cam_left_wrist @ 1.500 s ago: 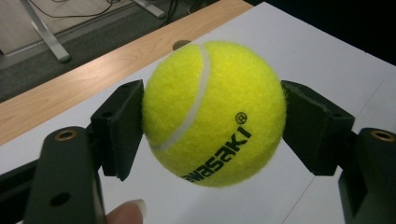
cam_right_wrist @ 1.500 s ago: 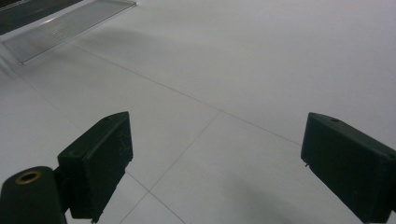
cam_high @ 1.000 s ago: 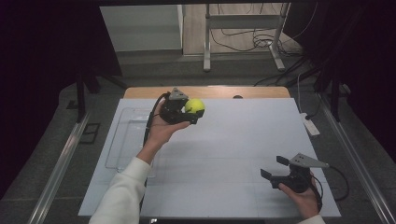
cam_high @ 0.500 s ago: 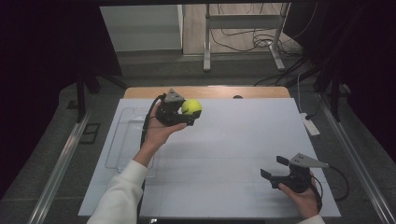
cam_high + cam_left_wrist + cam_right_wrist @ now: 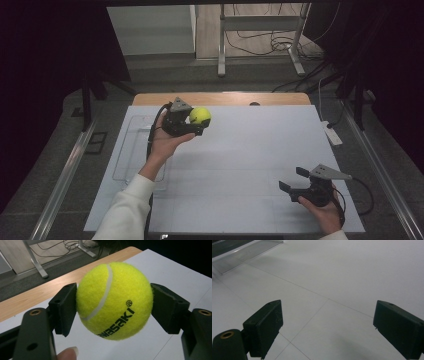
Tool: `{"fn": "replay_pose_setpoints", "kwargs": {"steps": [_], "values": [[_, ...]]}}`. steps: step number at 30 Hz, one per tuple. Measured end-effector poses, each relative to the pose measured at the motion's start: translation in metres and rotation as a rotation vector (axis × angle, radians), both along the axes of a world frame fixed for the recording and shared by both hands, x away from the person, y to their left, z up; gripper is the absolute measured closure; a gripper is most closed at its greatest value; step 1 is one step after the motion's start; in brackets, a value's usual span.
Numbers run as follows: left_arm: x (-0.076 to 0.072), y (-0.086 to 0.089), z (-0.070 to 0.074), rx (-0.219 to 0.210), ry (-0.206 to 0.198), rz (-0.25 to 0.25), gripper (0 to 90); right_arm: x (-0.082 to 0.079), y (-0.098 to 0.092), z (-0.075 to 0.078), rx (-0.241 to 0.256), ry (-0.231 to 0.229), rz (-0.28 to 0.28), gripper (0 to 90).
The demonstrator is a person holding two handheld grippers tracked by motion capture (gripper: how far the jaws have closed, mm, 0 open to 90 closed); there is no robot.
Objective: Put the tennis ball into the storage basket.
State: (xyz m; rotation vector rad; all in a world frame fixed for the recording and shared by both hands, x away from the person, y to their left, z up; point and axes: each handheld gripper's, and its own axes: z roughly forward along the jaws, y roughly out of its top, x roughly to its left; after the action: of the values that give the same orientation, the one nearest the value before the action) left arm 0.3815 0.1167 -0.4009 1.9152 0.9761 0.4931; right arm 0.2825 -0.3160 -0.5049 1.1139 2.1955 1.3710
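Resting between the two black jaws of the left gripper (image 5: 196, 125), the fuzzy yellow tennis ball (image 5: 200, 116) with a white seam and black lettering is clamped on both sides, each pad pressed against its felt, as the left gripper view confirms for the ball (image 5: 114, 300) and the gripper (image 5: 113, 308). The ball is held above the far left part of the white table surface (image 5: 260, 150), close to the table's wooden far edge (image 5: 225, 98). The person's left hand (image 5: 167, 142) supports the gripper from below, with a white sleeve (image 5: 125, 210) running down to the bottom edge of the high view. Just left of that forearm, a clear shallow plastic tray (image 5: 131, 150) lies flat on the white surface. The right gripper (image 5: 294, 179), held in the right hand (image 5: 322, 210) near the near right corner, is spread wide and holds nothing; in the right gripper view its jaws stand well apart over bare white surface (image 5: 342, 277), with the tray's corner (image 5: 244, 255) at upper left.
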Motion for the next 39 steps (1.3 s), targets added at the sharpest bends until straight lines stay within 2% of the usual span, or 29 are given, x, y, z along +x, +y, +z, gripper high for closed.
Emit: {"fn": "replay_pose_setpoints", "kwargs": {"steps": [18, 24, 39], "values": [[-0.010, 0.016, -0.004, -0.007, -0.013, 0.028, 27.5, 0.000, 0.000, 0.000, -0.005, 0.000, -0.005, 9.3], [-0.015, 0.022, -0.009, -0.014, -0.004, 0.034, 27.5, 0.000, 0.000, 0.000, -0.006, -0.002, -0.009, 9.3], [-0.022, 0.054, -0.010, -0.023, -0.009, 0.100, 27.5, 0.000, 0.003, -0.001, -0.025, -0.003, -0.015, 9.3]]}}
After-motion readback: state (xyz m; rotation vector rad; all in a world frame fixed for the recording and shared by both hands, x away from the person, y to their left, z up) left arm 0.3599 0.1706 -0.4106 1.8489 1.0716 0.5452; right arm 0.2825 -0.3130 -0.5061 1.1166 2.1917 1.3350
